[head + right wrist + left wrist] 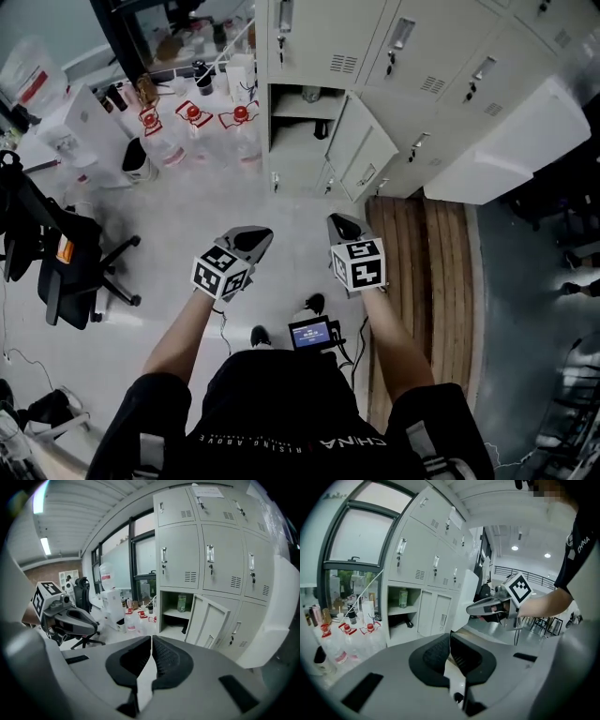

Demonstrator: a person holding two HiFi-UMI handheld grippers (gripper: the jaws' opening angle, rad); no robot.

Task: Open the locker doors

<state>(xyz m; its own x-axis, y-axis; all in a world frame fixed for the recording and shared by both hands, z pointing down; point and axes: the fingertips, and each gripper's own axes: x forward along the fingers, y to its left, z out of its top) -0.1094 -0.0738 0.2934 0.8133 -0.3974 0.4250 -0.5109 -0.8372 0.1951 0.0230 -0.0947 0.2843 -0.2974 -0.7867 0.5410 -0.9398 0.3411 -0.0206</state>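
Both bare forearms are stretched forward, sloping down over the floor. The left gripper (261,234) and right gripper (341,225) have their ribbed black pads (166,660) pressed together, pinching nothing. Pale grey metal lockers (422,56) stand ahead, with one flat lower door (361,150) ajar.

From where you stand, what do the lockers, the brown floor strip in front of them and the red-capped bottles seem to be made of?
Lockers: probably painted sheet metal, pale grey and matte; vent slots are pressed into the thin doors. Floor strip: looks like wood, brown with long plank lines. Bottles: likely clear plastic, judging by their see-through bodies.
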